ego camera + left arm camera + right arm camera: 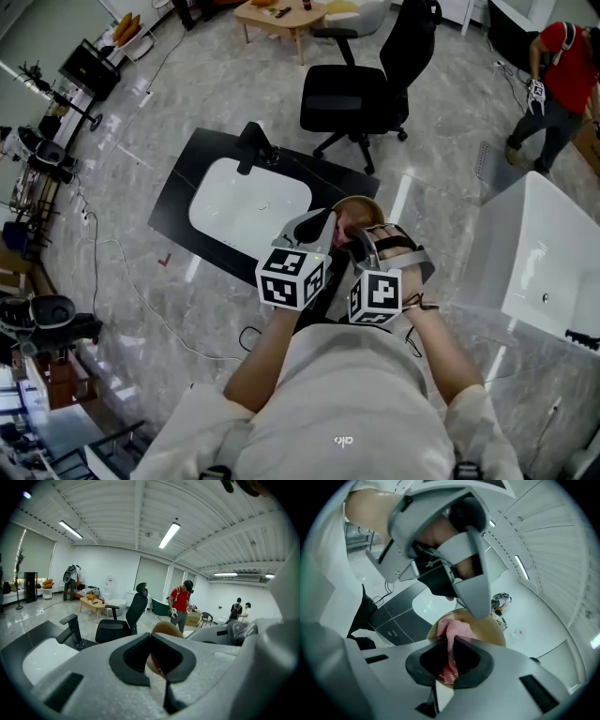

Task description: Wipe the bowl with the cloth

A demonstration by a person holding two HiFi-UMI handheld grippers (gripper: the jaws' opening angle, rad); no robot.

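The left claw (pixel 150 637) is pinched nearly closed on the rim of the tan bowl (pixel 166 628). In the left gripper view the jaw tips meet at the edge, the rounded bowl rises just behind them, and a sliver of tan with a reddish line shows in the slit below. The right gripper view shows the same grip from the other side: one grey finger of the left claw comes down from above onto the far rim.

The right claw (pixel 450 640) is closed on the pink cloth (pixel 453 630). A strip of the cloth runs up from between its jaws and spreads into a small bunch inside the bowl, against the inner wall on the left side. The bowl's mouth faces this claw and lies just past the jaw tips, with the claw reaching in over the near rim.

In the head view both grippers are held close together in front of the person's body. The bowl sits between and just beyond them, with the left claw at its left and the right claw at its lower right. The bowl is off any surface, held up over the near corner of a black tabletop (pixel 183 192) that carries a white sink (pixel 248 202) and a dark tap (pixel 253 145). A black office chair (pixel 361 94) stands beyond.
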